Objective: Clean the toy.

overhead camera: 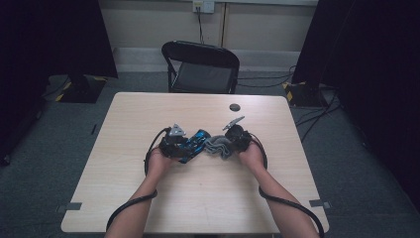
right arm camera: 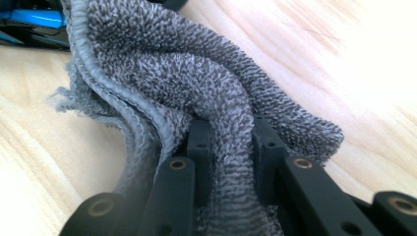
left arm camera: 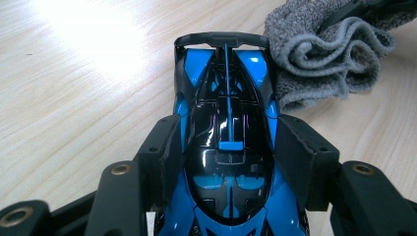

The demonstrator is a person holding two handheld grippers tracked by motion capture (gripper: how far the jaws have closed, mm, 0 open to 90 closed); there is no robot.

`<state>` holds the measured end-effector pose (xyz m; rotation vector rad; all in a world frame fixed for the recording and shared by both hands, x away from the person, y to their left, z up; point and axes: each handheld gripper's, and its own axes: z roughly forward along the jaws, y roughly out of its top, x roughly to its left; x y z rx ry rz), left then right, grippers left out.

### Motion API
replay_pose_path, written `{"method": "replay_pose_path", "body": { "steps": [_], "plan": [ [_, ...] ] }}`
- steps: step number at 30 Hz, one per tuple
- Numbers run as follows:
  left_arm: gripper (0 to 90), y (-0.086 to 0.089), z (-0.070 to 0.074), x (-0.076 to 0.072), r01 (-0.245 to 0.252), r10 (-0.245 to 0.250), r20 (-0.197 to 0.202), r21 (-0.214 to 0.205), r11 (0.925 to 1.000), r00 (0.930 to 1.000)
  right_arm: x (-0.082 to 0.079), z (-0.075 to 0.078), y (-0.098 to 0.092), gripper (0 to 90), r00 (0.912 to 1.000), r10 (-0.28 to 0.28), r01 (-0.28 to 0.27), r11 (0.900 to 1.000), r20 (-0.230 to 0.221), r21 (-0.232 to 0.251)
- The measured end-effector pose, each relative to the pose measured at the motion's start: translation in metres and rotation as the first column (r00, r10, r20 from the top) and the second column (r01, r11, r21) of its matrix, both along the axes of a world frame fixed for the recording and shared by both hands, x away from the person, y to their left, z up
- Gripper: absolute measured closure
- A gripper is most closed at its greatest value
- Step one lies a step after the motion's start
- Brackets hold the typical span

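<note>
A blue and black toy race car (left arm camera: 226, 147) lies on the wooden table (overhead camera: 198, 193), and my left gripper (left arm camera: 226, 162) is shut on its body, one pad on each side. In the high view the car (overhead camera: 195, 144) sits at the table's middle, in front of the left gripper (overhead camera: 174, 141). A bunched grey towel cloth (right arm camera: 206, 93) is pinched between the jaws of my right gripper (right arm camera: 228, 152), which is shut on it. The cloth (overhead camera: 219, 147) touches the car's rear end, beside the spoiler (left arm camera: 221, 38). The right gripper (overhead camera: 236, 136) stands just right of it.
A small dark round disc (overhead camera: 235, 107) lies on the table near its far edge. A black folding chair (overhead camera: 200, 67) stands behind the table. Cables trail from both grippers along the person's forearms. Dark curtains hang at both sides.
</note>
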<state>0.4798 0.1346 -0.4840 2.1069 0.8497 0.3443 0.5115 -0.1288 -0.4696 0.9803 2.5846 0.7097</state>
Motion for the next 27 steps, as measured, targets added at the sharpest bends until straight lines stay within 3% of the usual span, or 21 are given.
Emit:
{"method": "replay_pose_path", "body": {
  "steps": [8,15,21,25,27],
  "plan": [
    [44.4,0.0,0.0,0.0,0.0,0.0,0.001,-0.001,1.0,1.0,0.001,0.002,-0.014,75.5,0.9995,-0.032,0.032,0.9995,0.004,-0.008],
    [44.4,0.0,0.0,0.0,-0.002,0.002,-0.001,0.001,1.0,1.0,-0.004,0.008,-0.031,75.7,0.999,-0.042,0.041,0.999,0.015,0.019],
    [44.4,0.0,0.001,0.0,-0.002,0.002,-0.005,0.004,1.0,1.0,-0.017,0.015,-0.037,75.7,0.9995,0.018,-0.02,0.9971,0.025,0.074],
    [44.4,0.0,0.0,0.0,-0.003,0.003,-0.004,0.003,1.0,1.0,-0.03,0.019,-0.035,76.0,0.9966,0.076,-0.078,0.9934,0.033,0.084],
    [44.4,-0.001,0.001,0.001,-0.003,0.003,-0.003,0.009,1.0,1.0,-0.037,0.021,-0.03,76.3,0.9927,0.115,-0.117,0.9909,0.037,0.067]
  ]
}}
